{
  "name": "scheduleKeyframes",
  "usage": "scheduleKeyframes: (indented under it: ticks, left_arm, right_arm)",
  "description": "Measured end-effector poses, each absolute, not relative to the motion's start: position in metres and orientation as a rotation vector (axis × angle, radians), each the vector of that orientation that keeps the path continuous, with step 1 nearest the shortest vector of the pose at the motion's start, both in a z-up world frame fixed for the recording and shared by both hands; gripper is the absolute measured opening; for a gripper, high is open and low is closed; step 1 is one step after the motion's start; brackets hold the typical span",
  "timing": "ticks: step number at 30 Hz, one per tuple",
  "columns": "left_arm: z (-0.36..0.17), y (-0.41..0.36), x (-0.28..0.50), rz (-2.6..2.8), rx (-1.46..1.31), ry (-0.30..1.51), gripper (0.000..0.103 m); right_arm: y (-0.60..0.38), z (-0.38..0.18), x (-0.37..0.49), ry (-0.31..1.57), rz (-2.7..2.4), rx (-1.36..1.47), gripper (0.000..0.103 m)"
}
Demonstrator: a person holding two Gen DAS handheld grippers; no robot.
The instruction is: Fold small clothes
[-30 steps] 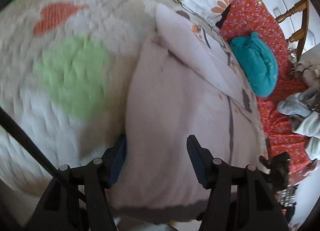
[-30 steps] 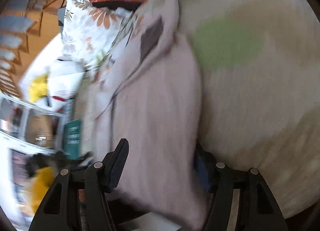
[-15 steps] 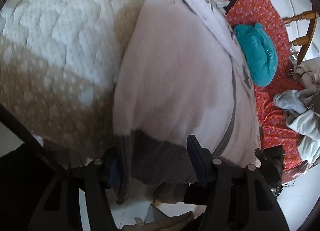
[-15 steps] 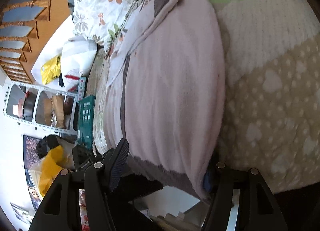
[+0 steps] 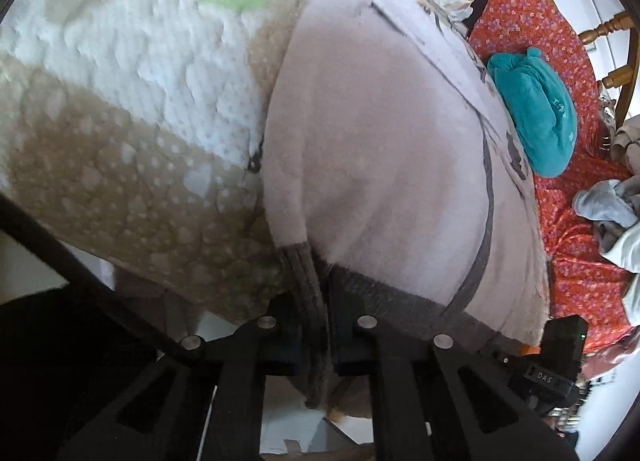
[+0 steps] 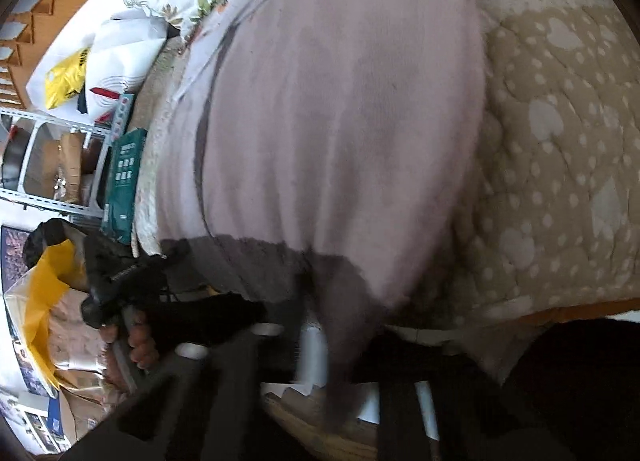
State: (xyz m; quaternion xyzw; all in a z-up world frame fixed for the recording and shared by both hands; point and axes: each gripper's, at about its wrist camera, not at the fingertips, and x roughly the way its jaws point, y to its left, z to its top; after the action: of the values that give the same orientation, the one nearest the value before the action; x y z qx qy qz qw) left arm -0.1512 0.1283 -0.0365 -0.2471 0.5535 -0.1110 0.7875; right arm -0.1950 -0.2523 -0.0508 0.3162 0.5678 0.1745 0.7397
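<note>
Pinching the dark grey ribbed hem point(image 5: 310, 293) of a pale pink fleece garment point(image 5: 380, 149), the left gripper point(image 5: 314, 325) has its fingers pressed together on the fabric at 6 o'clock in the left wrist view; the garment spreads from there toward 12 o'clock over a quilted beige, white and green blanket point(image 5: 120, 101), with a teal folded cloth point(image 5: 536, 109) on a red floral sheet point(image 5: 568, 245) at 3 o'clock. From the right wrist view, blurred, the right gripper point(image 6: 336, 345) sits at 6 o'clock with the grey hem point(image 6: 340, 301) bunched between its fingers, apparently pinched; the pink garment point(image 6: 340, 101) fills the centre, and a shelf point(image 6: 52, 165) stands at 9 o'clock.
</note>
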Motion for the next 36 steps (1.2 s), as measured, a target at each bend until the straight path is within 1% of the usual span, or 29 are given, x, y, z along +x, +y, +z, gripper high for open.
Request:
scheduleKeyframes:
  ticks: [4, 6, 9, 14, 19, 23, 25, 29, 36]
  left_arm:
    - [-0.014, 0.128, -0.171, -0.254, -0.491, 1.138, 0.007]
    - [-0.002, 0.129, -0.191, -0.273, -0.489, 1.110, 0.006]
    - [0.010, 0.131, -0.211, -0.271, -0.471, 1.079, 0.006]
    - [0.021, 0.136, -0.200, -0.262, -0.473, 1.057, 0.005]
    - [0.056, 0.128, -0.146, -0.262, -0.432, 0.996, 0.005]
    - [0.083, 0.118, -0.067, -0.254, -0.432, 0.930, 0.005]
    - [0.087, 0.111, -0.035, -0.242, -0.422, 0.915, 0.005]
    - [0.079, 0.093, 0.034, -0.217, -0.422, 0.933, 0.005]
    - [0.052, 0.076, 0.103, -0.204, -0.426, 1.009, 0.006]
  right_arm:
    - [-0.260, -0.034, -0.205, 1.201, 0.431, 0.701, 0.005]
    - [-0.266, -0.023, -0.219, 1.180, 0.470, 0.711, 0.004]
    - [-0.276, -0.016, -0.240, 1.172, 0.492, 0.725, 0.004]
    - [-0.276, -0.007, -0.234, 1.159, 0.506, 0.698, 0.004]
    - [-0.275, 0.034, -0.197, 1.077, 0.540, 0.633, 0.005]
    - [-0.286, 0.069, -0.144, 0.979, 0.513, 0.636, 0.005]
    - [-0.294, 0.079, -0.112, 0.936, 0.480, 0.642, 0.005]
    - [-0.313, 0.074, -0.053, 0.926, 0.421, 0.700, 0.005]
    - [-0.326, 0.047, 0.027, 0.995, 0.370, 0.740, 0.005]
